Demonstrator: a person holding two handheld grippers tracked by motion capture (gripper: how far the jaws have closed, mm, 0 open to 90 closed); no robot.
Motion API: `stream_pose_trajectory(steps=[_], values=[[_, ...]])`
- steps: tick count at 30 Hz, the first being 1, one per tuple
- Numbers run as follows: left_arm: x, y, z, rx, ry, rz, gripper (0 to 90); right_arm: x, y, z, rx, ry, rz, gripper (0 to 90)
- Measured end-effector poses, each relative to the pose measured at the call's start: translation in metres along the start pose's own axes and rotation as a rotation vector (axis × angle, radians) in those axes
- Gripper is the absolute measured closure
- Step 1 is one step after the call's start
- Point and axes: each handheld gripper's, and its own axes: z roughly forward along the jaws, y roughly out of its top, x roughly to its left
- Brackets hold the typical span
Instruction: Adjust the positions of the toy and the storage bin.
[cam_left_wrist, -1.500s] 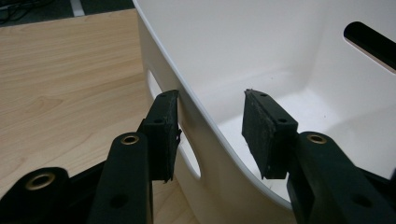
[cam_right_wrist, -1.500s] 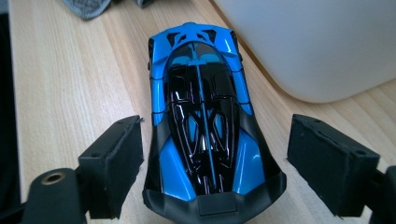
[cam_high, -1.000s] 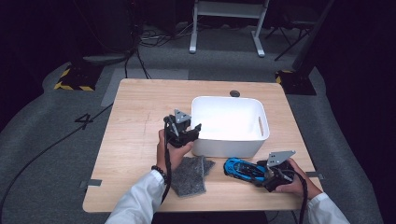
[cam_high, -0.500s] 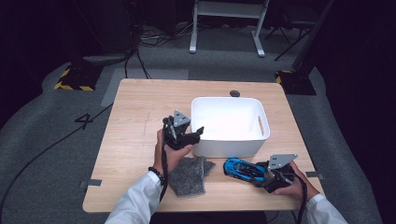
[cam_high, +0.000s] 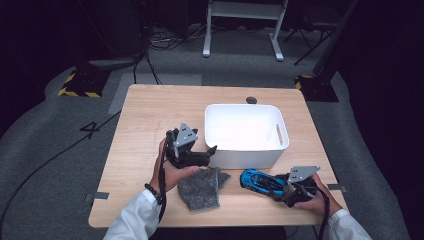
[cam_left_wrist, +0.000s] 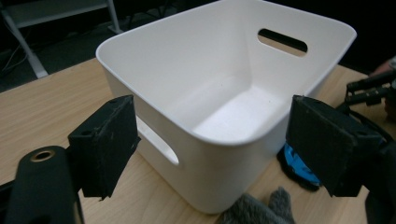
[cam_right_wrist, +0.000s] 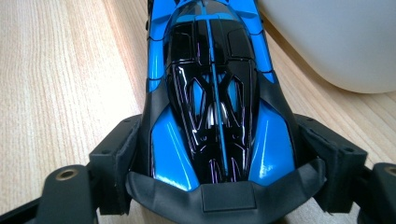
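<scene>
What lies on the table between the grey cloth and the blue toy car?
Nothing: in the high view, only bare wood separates the grey cloth from the blue toy car.

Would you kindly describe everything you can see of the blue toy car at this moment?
The blue toy car is a low, glossy racing model, seemingly plastic, bright blue with black panels and a black canopy crossed by a thin blue stripe. It sits upright on the wooden table, in front of the white bin near its right corner, apart from the grey cloth. The right gripper has just been closing and now clamps the car's rear end, one pad against each flank.
</scene>
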Motion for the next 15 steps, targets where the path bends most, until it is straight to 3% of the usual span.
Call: stream_pose_trajectory(steps=[5, 11, 15], values=[[-0.002, -0.023, -0.011, 0.073, -0.001, 0.099, 16.0, 0.000, 0.000, 0.000, 0.004, 0.000, -0.001, 24.0], [0.011, -0.055, -0.013, 0.153, -0.017, 0.101, 16.4, 0.001, 0.000, 0.000, 0.006, 0.001, 0.001, 24.1], [0.019, -0.079, -0.011, 0.233, 0.013, 0.142, 17.8, 0.001, 0.001, 0.000, 0.007, 0.002, 0.002, 24.2]])
